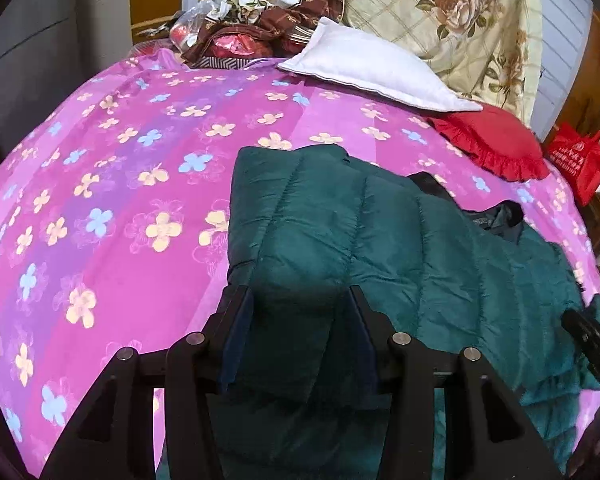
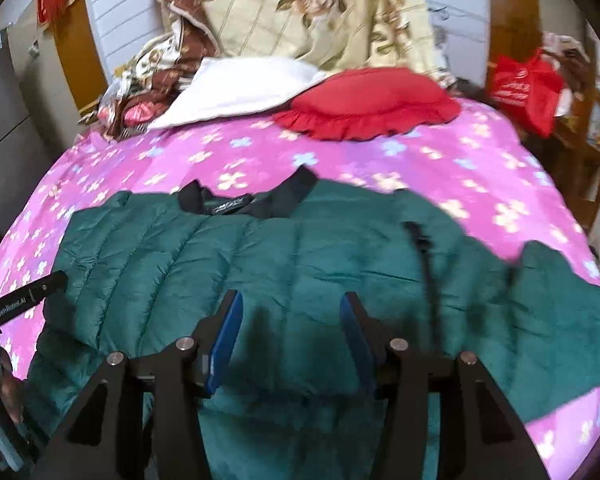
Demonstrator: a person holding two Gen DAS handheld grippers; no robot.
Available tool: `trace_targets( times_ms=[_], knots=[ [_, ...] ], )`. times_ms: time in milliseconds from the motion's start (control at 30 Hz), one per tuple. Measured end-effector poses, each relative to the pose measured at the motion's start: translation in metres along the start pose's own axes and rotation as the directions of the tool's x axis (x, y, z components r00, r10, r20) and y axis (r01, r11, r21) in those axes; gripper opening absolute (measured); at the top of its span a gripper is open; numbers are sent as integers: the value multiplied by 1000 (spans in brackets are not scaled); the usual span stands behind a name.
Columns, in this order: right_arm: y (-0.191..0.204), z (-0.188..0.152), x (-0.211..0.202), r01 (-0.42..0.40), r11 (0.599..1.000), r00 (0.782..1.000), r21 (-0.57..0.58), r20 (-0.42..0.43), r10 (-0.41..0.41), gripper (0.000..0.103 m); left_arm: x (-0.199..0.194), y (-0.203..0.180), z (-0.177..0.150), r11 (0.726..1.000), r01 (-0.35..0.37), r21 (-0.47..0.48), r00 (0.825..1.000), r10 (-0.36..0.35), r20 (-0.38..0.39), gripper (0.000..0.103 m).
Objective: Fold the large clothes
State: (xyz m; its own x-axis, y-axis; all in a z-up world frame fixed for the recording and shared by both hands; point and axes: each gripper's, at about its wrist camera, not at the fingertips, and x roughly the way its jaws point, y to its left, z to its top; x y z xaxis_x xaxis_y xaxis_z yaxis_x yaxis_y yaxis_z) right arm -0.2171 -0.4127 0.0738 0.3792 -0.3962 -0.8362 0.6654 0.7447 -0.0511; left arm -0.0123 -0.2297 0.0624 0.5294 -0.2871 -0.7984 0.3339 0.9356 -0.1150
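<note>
A dark green quilted puffer jacket [image 1: 400,248] lies on the pink flowered bedspread [image 1: 100,200], its black collar [image 2: 260,200] towards the pillows. In the left wrist view a sleeve or side panel is folded over the body. My left gripper [image 1: 300,296] has a thick fold of the jacket between its jaws. My right gripper [image 2: 290,300] is open, hovering just above the middle of the jacket [image 2: 300,260], with nothing between the pads. The left gripper's body shows at the left edge of the right wrist view [image 2: 20,300].
A white pillow [image 1: 372,68] and a red frilled cushion [image 1: 496,148] lie at the head of the bed. A floral quilt [image 1: 440,12] and a pile of cloth [image 1: 260,16] lie behind them. A red bag [image 2: 528,88] hangs at the right.
</note>
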Motion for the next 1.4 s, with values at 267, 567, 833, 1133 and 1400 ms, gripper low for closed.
trace_targets(
  times_ms=[267, 567, 833, 1133, 1400],
  knots=[
    [-9, -7, 64, 79, 997, 996, -5, -45, -79, 54, 15, -5, -9, 1000, -19, 23, 1000, 19, 5, 27],
    [-10, -10, 17, 74, 997, 997, -15, -35, -74, 55, 17, -5, -11, 999, -21, 24, 1000, 21, 16, 28],
    [-25, -39, 30, 53, 999, 995, 2, -88, -52, 57, 18, -8, -14, 999, -37, 38, 999, 36, 31, 29],
    [-17, -41, 2, 67, 998, 996, 1, -59, -67, 72, -22, -3, -20, 1000, 7, 5, 999, -7, 43, 29],
    [-10, -62, -51, 55, 998, 998, 10, -19, -55, 80, -71, -15, -41, 999, 39, 34, 997, -42, 68, 29]
  ],
)
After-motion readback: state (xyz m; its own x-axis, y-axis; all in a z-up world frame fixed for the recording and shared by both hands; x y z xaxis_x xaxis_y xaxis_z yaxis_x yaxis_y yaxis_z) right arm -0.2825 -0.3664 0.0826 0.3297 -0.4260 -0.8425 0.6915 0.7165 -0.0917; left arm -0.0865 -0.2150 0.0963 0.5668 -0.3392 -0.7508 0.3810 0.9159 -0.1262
